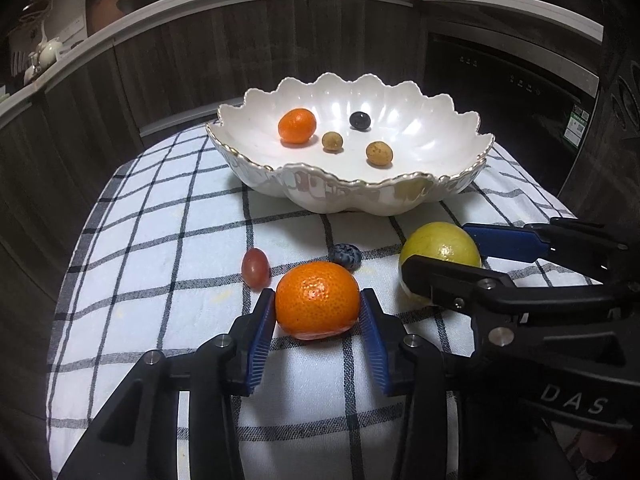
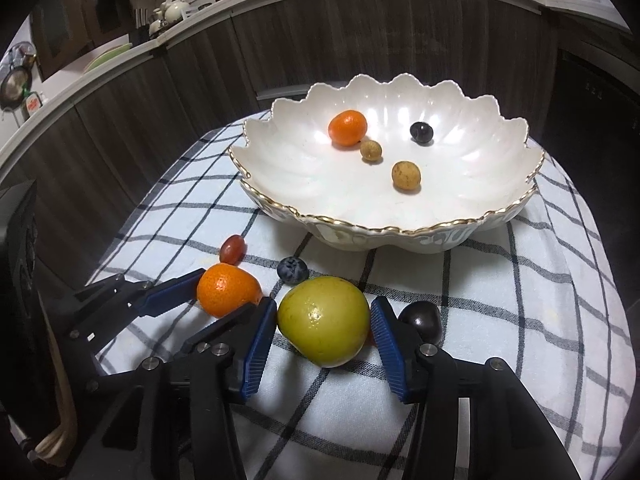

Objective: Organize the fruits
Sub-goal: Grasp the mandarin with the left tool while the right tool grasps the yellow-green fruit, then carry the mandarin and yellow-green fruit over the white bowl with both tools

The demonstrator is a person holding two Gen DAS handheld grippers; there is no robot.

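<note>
A white scalloped bowl (image 1: 400, 196) (image 2: 440, 240) stands on the checked cloth and holds a small orange (image 1: 297, 125), a dark grape (image 1: 359, 120) and two brown longans (image 1: 332, 141). My left gripper (image 1: 319, 304) is around a mandarin (image 1: 318, 300) on the cloth; the left pad touches it and a thin gap shows at the right pad. My right gripper (image 2: 323, 322) straddles a yellow-green fruit (image 2: 324, 320) on the cloth, with small gaps at both pads. A red grape (image 1: 255, 267), a blueberry (image 1: 345, 256) and a dark plum (image 2: 422, 320) lie close by.
The checked cloth (image 1: 160, 280) drapes over a small round table that drops off at its edges. Dark wood cabinets (image 1: 200, 48) and a counter with kitchenware curve behind. A black appliance (image 1: 500, 80) stands at the back right.
</note>
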